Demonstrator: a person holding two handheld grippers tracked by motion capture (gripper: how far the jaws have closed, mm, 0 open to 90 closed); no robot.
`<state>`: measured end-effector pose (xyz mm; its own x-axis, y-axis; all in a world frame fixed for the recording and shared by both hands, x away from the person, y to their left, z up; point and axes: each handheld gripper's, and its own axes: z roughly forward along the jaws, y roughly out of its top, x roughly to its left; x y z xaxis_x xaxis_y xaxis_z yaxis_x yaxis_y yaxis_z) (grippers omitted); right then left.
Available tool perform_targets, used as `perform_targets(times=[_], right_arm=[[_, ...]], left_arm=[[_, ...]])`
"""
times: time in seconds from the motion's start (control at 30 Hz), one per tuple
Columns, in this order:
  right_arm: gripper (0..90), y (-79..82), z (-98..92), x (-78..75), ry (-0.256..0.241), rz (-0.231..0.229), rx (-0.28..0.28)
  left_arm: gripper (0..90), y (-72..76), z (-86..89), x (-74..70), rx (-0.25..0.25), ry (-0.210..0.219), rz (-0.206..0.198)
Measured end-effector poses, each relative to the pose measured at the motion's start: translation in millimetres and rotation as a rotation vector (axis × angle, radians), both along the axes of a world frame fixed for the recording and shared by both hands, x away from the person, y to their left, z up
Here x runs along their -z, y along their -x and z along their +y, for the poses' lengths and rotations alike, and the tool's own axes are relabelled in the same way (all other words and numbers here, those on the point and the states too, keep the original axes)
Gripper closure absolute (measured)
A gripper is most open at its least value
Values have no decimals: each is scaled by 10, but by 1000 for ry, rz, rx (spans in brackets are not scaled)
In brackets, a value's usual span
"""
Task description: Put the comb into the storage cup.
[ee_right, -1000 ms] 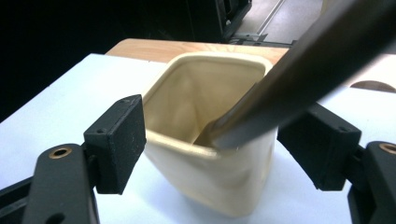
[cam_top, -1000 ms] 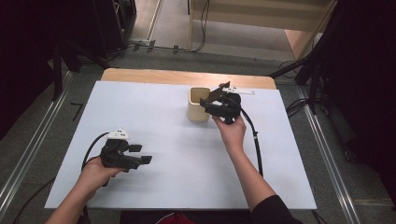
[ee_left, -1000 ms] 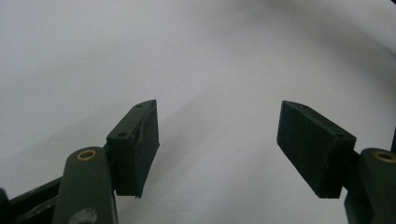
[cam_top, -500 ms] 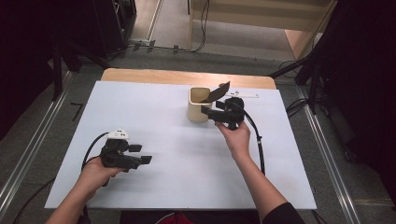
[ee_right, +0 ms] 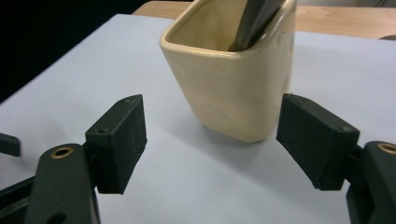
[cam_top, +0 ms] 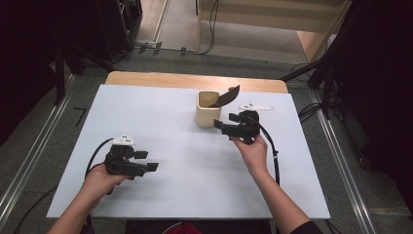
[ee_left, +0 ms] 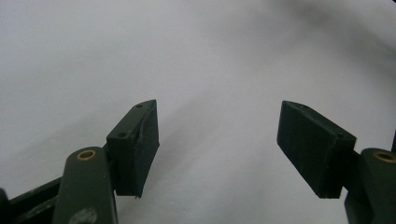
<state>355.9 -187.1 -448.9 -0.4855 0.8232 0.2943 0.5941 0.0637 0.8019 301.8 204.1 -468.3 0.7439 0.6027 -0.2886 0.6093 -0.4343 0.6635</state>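
A cream square cup [cam_top: 207,113] stands at the back middle of the white table [cam_top: 185,161]. A black flat utensil [cam_top: 227,97] leans out of it to the right. My right gripper [cam_top: 225,122] hovers just right of the cup, open, with nothing between its fingers. In the right gripper view the cup [ee_right: 233,79] sits a short way ahead of the open right gripper [ee_right: 210,140], and the black utensil [ee_right: 257,21] sticks up inside it. My left gripper [cam_top: 147,161] rests open near the front left, and in the left gripper view the left gripper [ee_left: 217,144] points at bare table.
A white flat utensil [cam_top: 256,107] lies on the table right of the cup, behind my right hand. A strip of wooden tabletop [cam_top: 195,80] runs along the back edge. Dark stands and cables surround the table.
My right gripper has let go of the black utensil, which now rests in the cup, and has drawn back toward the person. The left gripper has stayed put.
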Motion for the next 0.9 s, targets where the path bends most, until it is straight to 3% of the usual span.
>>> perform_targets(times=[0.13,0.23,0.43,0.6,0.7,0.77,0.9], right_arm=[[226,75,36,36,119,-14,-2],[225,133,33,71,133,-4,-33],[218,229,65,91,239,-72,-41],[211,295,81,118,268,-69,-61],[192,350,79,138,273,-103,-66],[185,379,70,139,262,-90,-75],[176,456,52,142,281,-115,-85]], left_arm=[[308,-1,3,0,-2,0,0],[309,2,4,-1,-2,4,-1],[308,-2,11,-2,-4,3,0],[309,-2,14,-3,-4,5,-2],[309,-1,16,-5,-5,6,-2],[308,0,16,-7,-4,5,-3],[308,3,15,-9,-5,8,-1]])
